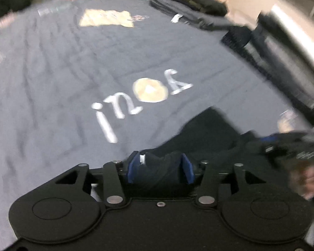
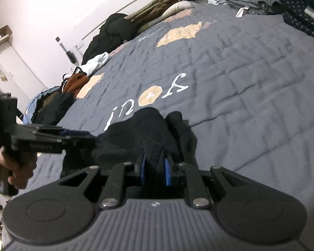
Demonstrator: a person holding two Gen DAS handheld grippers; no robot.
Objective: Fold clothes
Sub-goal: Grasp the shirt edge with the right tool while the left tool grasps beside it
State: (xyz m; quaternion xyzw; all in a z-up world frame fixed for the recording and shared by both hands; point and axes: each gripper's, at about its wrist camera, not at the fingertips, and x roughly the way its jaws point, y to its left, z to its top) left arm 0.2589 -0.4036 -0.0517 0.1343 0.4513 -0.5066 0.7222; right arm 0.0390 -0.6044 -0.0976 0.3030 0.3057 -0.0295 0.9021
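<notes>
A: What has the left gripper (image 1: 160, 168) got?
B: A bunch of the black garment (image 1: 207, 129) fills its half-parted jaws.
A: And the right gripper (image 2: 155, 170)?
B: Nearly closed, pinching the same garment, which sags between the 2 above the grey quilt (image 2: 240, 83).

Soft, even indoor light, no hard shadows. Left wrist view heavily motion-blurred, worst toward right edge. Right wrist view sharper; pale wall (image 2: 41, 10) near washed out. Strong fisheye bending at edges.
</notes>
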